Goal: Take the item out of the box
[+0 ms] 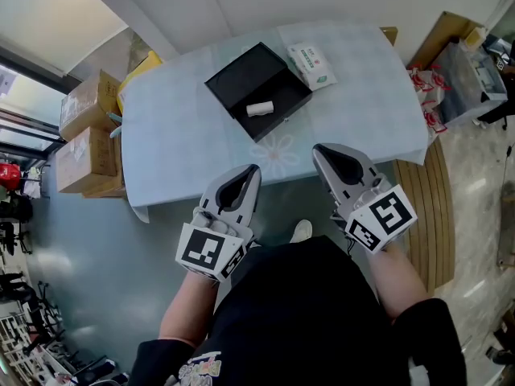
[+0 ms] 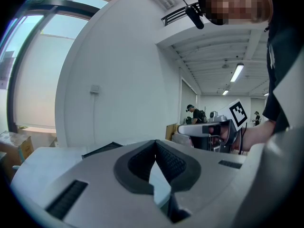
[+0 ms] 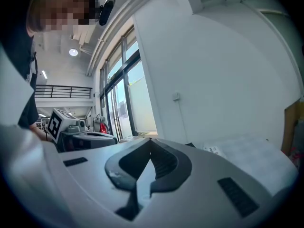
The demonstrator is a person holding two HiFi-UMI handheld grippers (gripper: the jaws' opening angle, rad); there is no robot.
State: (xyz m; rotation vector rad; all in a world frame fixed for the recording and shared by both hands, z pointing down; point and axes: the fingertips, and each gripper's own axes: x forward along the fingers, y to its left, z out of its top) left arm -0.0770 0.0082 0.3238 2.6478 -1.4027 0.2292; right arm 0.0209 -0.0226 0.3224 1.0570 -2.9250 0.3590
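Note:
An open black box (image 1: 256, 88) lies on the pale table (image 1: 185, 135), tilted, with a small white roll (image 1: 260, 108) inside it near its front corner. My left gripper (image 1: 254, 170) hovers at the table's near edge, jaws shut and empty. My right gripper (image 1: 318, 151) sits beside it, just right of the box's front corner, also shut and empty. Both are apart from the box. In the left gripper view the tips (image 2: 155, 142) meet, with the box edge (image 2: 101, 149) beyond. In the right gripper view the tips (image 3: 150, 140) meet too.
A white packet with green print (image 1: 312, 64) lies on the table right of the box. Cardboard boxes (image 1: 88, 131) stack at the left, a yellow thing (image 1: 138, 69) behind the table, bags and a crate (image 1: 463, 79) at the right. A wooden platform (image 1: 426, 207) lies under the table's right end.

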